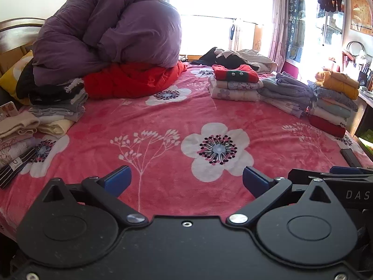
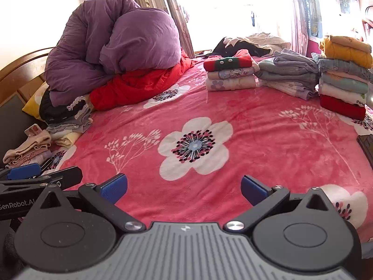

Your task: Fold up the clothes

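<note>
A: Largest items?
B: Pink floral fleece bed (image 1: 163, 116); bulky purple duvet (image 1: 105, 30) at its head.
A: Clothes?
B: Folded clothes stacks (image 2: 303, 79) along the far right edge.
A: Grippers?
B: Left gripper (image 1: 186, 182), right gripper (image 2: 184, 189): fingers apart, empty.

- My left gripper (image 1: 186, 182) is matt black plastic with bright metal pivot screws; its fingers (image 1: 117, 179) wear smooth blue pads.
- My right gripper (image 2: 184, 187) has a ribbed grey plastic top.
- The bed's blanket (image 1: 163, 121) looks like plush, fuzzy pink fleece.
- The purple duvet (image 1: 105, 23) is smooth, crinkled cloth with slight sheen.
- The headboard (image 2: 21, 70) at the bed's left edge is glossy varnished wood.
- I see soft knit on the yellow sweater (image 2: 345, 49).
</note>
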`<move>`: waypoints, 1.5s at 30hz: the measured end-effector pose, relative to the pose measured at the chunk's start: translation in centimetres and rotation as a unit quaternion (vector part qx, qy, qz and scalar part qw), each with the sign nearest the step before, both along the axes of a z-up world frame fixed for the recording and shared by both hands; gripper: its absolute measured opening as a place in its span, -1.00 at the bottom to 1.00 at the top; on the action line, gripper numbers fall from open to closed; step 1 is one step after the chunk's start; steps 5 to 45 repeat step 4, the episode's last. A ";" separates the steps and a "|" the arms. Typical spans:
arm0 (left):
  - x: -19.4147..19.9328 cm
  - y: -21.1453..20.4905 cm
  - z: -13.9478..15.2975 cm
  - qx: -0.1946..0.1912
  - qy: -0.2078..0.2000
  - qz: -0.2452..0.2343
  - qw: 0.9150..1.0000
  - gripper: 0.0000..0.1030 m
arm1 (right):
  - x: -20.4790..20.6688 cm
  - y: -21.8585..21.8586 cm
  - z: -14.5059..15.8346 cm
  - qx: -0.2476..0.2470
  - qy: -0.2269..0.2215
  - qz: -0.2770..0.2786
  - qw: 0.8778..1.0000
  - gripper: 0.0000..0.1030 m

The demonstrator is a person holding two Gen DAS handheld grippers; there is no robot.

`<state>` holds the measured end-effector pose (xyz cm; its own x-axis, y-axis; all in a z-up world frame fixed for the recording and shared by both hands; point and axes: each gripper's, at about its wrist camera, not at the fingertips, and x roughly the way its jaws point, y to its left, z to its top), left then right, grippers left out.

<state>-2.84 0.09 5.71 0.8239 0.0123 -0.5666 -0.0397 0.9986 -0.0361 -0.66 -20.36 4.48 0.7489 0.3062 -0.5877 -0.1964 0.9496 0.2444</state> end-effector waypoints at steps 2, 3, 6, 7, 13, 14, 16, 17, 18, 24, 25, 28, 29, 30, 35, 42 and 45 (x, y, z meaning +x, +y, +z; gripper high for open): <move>0.3 -0.2 -0.3 -0.002 0.004 -0.002 1.000 0.99 | -0.1 -0.2 0.0 -0.001 -0.002 -0.002 1.000 1.00; 0.5 -0.3 -0.6 -0.002 0.006 -0.004 1.000 0.99 | -0.1 -0.3 0.0 -0.001 -0.003 -0.003 1.000 1.00; 0.6 -0.3 -0.8 -0.002 0.007 -0.005 1.000 0.99 | 0.0 -0.4 -0.1 -0.003 -0.004 -0.004 1.000 1.00; 0.6 -0.3 -0.8 -0.002 0.007 -0.005 1.000 0.99 | 0.0 -0.4 -0.1 -0.003 -0.004 -0.004 1.000 1.00; 0.6 -0.3 -0.8 -0.002 0.007 -0.005 1.000 0.99 | 0.0 -0.4 -0.1 -0.003 -0.004 -0.004 1.000 1.00; 0.6 -0.3 -0.8 -0.002 0.007 -0.005 1.000 0.99 | 0.0 -0.4 -0.1 -0.003 -0.004 -0.004 1.000 1.00; 0.6 -0.3 -0.8 -0.002 0.007 -0.005 1.000 0.99 | 0.0 -0.4 -0.1 -0.003 -0.004 -0.004 1.000 1.00; 0.6 -0.3 -0.8 -0.002 0.007 -0.005 1.000 0.99 | 0.0 -0.4 -0.1 -0.003 -0.004 -0.004 1.000 1.00; 0.6 -0.3 -0.8 -0.002 0.007 -0.005 1.000 0.99 | 0.0 -0.4 -0.1 -0.003 -0.004 -0.004 1.000 1.00; 0.6 -0.3 -0.8 -0.002 0.007 -0.005 1.000 0.99 | 0.0 -0.4 -0.1 -0.003 -0.004 -0.004 1.000 1.00; 0.6 -0.3 -0.8 -0.002 0.007 -0.005 1.000 0.99 | 0.0 -0.4 -0.1 -0.003 -0.004 -0.004 1.000 1.00; 0.6 -0.3 -0.8 -0.002 0.007 -0.005 1.000 0.99 | 0.0 -0.4 -0.1 -0.003 -0.004 -0.004 1.000 1.00; 0.6 -0.3 -0.8 -0.002 0.007 -0.005 1.000 0.99 | 0.0 -0.4 -0.1 -0.003 -0.004 -0.004 1.000 1.00; 0.6 -0.3 -0.8 -0.002 0.007 -0.005 1.000 0.99 | 0.0 -0.4 -0.1 -0.003 -0.004 -0.004 1.000 1.00; 0.6 -0.3 -0.8 -0.002 0.007 -0.005 1.000 0.99 | 0.0 -0.4 -0.1 -0.003 -0.004 -0.004 1.000 1.00; 0.6 -0.3 -0.8 -0.002 0.007 -0.005 1.000 0.99 | 0.0 -0.4 -0.1 -0.003 -0.004 -0.004 1.000 1.00; 0.6 -0.3 -0.8 -0.002 0.007 -0.005 1.000 0.99 | 0.0 -0.4 -0.1 -0.003 -0.004 -0.004 1.000 1.00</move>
